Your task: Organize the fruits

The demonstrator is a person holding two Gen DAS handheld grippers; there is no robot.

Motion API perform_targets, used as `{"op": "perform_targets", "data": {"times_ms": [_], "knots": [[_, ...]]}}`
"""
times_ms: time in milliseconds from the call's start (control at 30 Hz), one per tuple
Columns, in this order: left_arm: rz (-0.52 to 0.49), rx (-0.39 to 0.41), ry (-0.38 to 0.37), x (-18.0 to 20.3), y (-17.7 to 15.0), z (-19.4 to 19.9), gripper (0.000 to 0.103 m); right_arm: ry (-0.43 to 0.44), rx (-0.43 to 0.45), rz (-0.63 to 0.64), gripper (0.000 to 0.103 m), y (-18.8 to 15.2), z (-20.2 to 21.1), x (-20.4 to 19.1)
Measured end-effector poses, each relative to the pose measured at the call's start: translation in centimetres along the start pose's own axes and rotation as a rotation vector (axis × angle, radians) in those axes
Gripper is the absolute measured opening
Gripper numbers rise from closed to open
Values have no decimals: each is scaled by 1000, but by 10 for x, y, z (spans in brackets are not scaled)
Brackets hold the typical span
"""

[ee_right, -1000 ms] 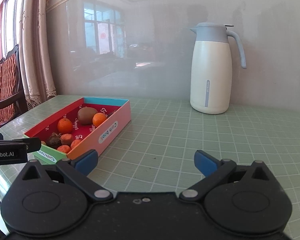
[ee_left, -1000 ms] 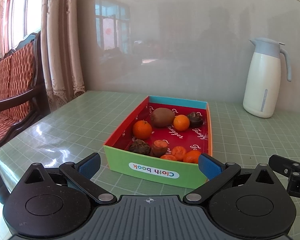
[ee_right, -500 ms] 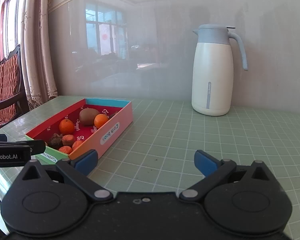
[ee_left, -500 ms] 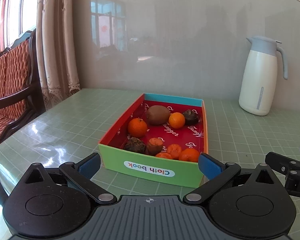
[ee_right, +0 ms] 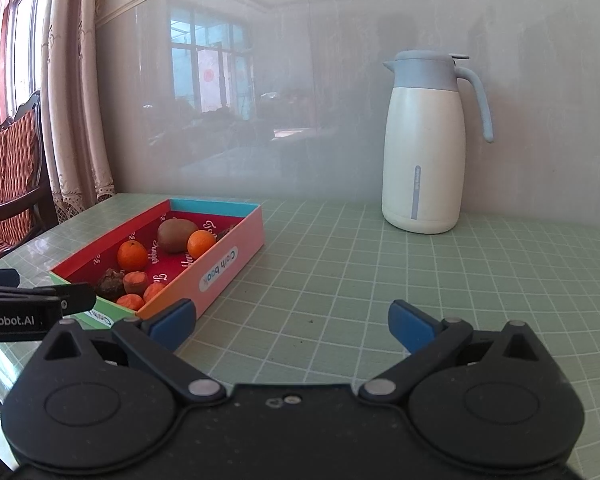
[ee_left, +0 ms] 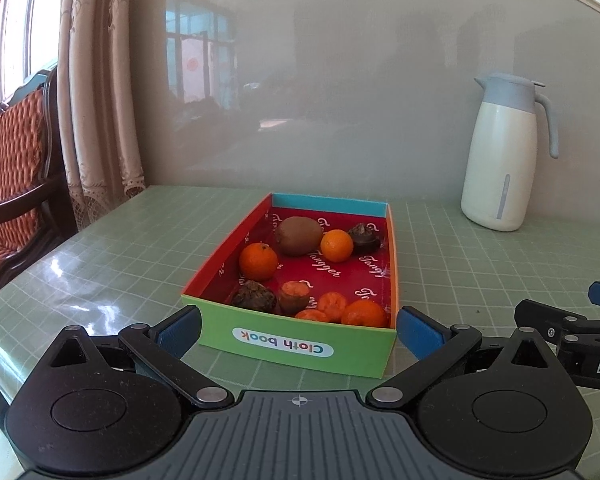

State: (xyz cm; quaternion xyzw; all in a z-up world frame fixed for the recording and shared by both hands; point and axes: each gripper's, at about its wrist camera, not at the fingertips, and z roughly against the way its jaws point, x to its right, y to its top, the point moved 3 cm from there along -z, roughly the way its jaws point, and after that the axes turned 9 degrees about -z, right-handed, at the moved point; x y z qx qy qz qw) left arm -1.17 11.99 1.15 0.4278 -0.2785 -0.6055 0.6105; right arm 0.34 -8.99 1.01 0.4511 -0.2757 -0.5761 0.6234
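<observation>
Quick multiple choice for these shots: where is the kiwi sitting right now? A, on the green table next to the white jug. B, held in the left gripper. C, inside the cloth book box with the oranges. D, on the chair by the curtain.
C: the kiwi lies on the red floor of the cloth book box, toward its far end among the oranges, and both grippers are open and empty.

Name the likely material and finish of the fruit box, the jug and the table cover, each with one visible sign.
Fruit box: likely matte printed cardboard; thin folded walls.
Jug: cream body, perhaps coated metal; soft sheen. Matte blue top, probably plastic.
Table cover: glossy, probably vinyl; window glare.
</observation>
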Motion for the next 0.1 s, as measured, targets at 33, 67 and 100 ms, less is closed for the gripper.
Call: {"op": "perform_targets", "data": {"times_ms": [33,67,100], "knots": [[0,1,1,0,0,0,103,0,1,0,103,0,0,0],[0,-1,3,0,0,0,103,-1,2,1,103,0,0,0],[0,-5,6,0,0,-1,103,-1,3,1,103,0,0,0]]}}
